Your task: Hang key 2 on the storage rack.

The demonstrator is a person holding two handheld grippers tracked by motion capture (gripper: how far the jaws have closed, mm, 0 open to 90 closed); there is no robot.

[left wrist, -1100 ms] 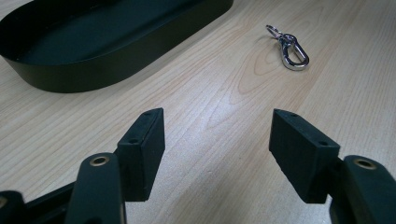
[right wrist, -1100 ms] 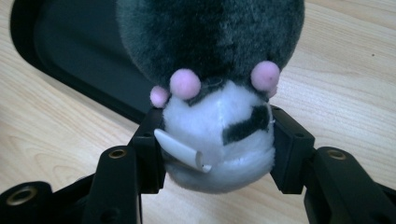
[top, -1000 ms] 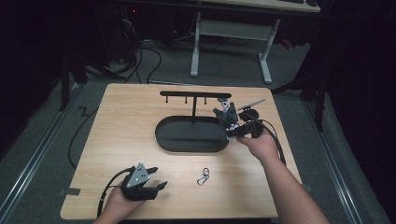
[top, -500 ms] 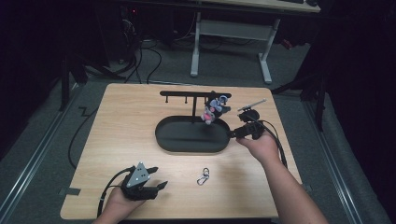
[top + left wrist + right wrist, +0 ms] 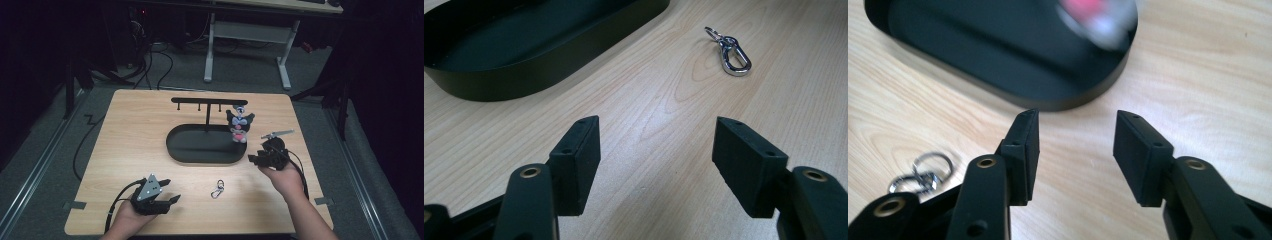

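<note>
The right claw (image 5: 253, 159) is standing half open and just been closing on nothing, so the swinging toy (image 5: 238, 126) behind it is risking slipping off the rack (image 5: 208, 101).

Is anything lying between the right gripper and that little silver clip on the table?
Nothing visible does. Only bare wooden table lies between the right gripper and the small silver carabiner clip; the black oval tray sits farther back.

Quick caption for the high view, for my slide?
Plush toy hangs from the rack over the tray; right gripper open beside it.
</note>
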